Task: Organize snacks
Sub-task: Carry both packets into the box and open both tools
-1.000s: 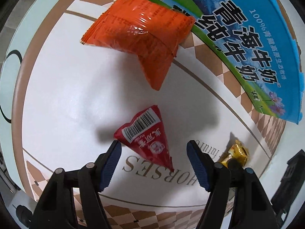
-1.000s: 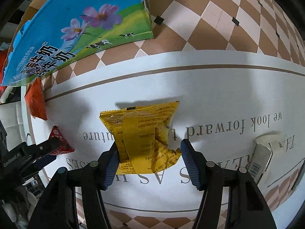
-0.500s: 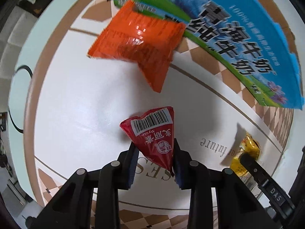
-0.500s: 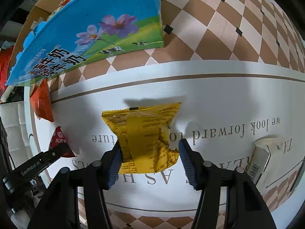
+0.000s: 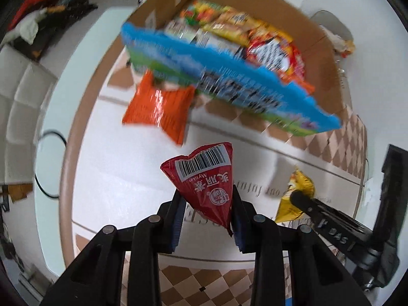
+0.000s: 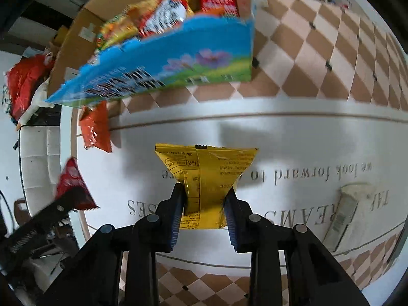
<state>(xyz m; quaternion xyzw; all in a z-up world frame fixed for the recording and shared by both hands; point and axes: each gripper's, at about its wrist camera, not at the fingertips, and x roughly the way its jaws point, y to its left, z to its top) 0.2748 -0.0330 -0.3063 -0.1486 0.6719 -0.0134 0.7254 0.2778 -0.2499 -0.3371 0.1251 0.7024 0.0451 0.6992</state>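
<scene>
- Ahead of the left tongs [image 5: 206, 207], between them and the box, an orange snack bag [image 5: 159, 111] lies on the surface [image 5: 107, 178] with its far end tucked under the box's blue flap; nothing else stands between those tongs and the box.
- To the right of the right tongs [image 6: 204, 204] a pale flat wrapper [image 6: 344, 211] lies on the white cloth with grey lettering; a brown and cream checked cloth [image 6: 318, 58] covers the surface beyond.
- The left tongs are clamped on a red triangular packet [image 5: 206, 178], held clear above the surface. It has a white barcode label at its wide far edge, white characters and a round emblem; its point hangs down toward the camera.
- The right tongs have just been closing and now pinch a yellow snack bag [image 6: 206, 176] between the pads, lifted off the surface. It is creased down the middle, with fine print on its back and its far edge spread wide.
- In the left view the yellow bag shows off to the right, in the other tongs; in the right view the red packet shows off to the left.
- A cardboard box [image 6: 76, 33] with a blue and green printed front [image 5: 242, 76] stands ahead of both tongs. It is open and packed with yellow, red and orange snack packs [image 5: 255, 35], blurred here.
</scene>
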